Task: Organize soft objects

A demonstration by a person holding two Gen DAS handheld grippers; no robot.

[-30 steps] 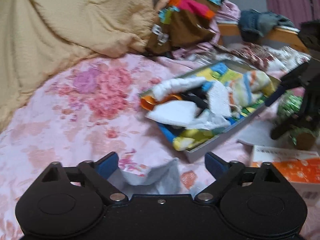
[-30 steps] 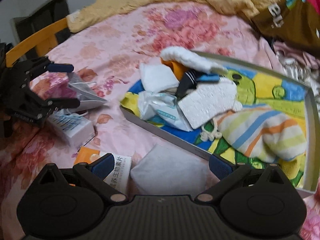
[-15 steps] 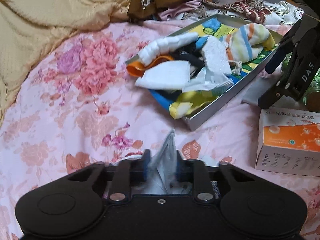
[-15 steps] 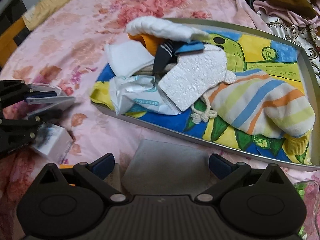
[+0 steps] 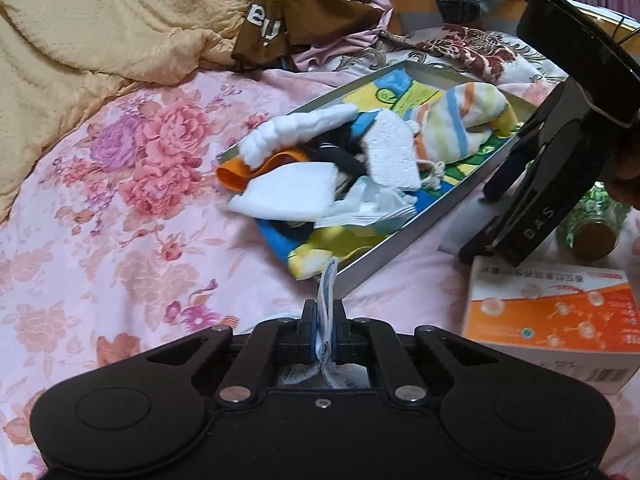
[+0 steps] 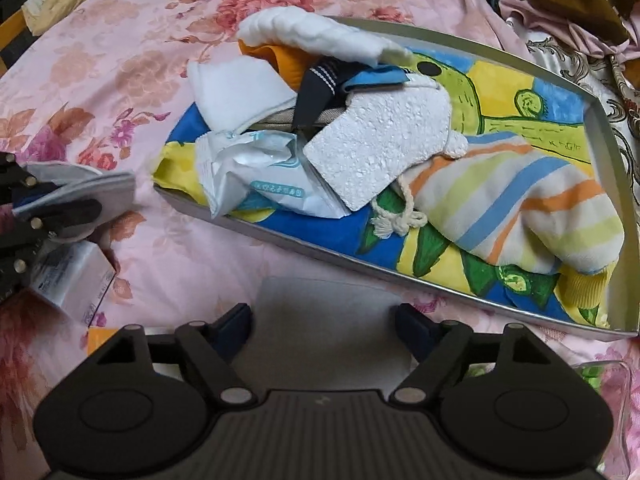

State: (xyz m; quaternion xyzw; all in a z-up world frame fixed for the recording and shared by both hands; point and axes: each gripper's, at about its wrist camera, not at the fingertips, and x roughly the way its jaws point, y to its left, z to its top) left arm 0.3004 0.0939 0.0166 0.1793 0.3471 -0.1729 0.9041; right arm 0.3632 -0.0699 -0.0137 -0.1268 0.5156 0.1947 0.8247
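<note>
A shallow metal tray [image 5: 404,240] [image 6: 606,136] with a cartoon picture lies on the pink floral bedspread. It holds several soft things: a striped sock [image 6: 532,216], a white foam sponge [image 6: 380,148], a tissue pack [image 6: 260,176], a white cloth [image 6: 236,84]. My left gripper [image 5: 323,320] is shut on a grey-white face mask [image 5: 326,300], held just off the tray's near corner; it also shows in the right wrist view [image 6: 92,196]. My right gripper [image 6: 324,326] is open over a flat grey pad [image 6: 332,308] beside the tray.
An orange and white box [image 5: 552,320] lies right of my left gripper. A green glass jar [image 5: 592,228] lies behind it. A tan quilt [image 5: 100,32] and a heap of clothes [image 5: 316,4] lie at the head of the bed. A small white box [image 6: 72,276] lies at the left.
My left gripper closed on the face mask and lifted it toward the tray. My right gripper moved closer over the grey pad, with its jaws still open.
</note>
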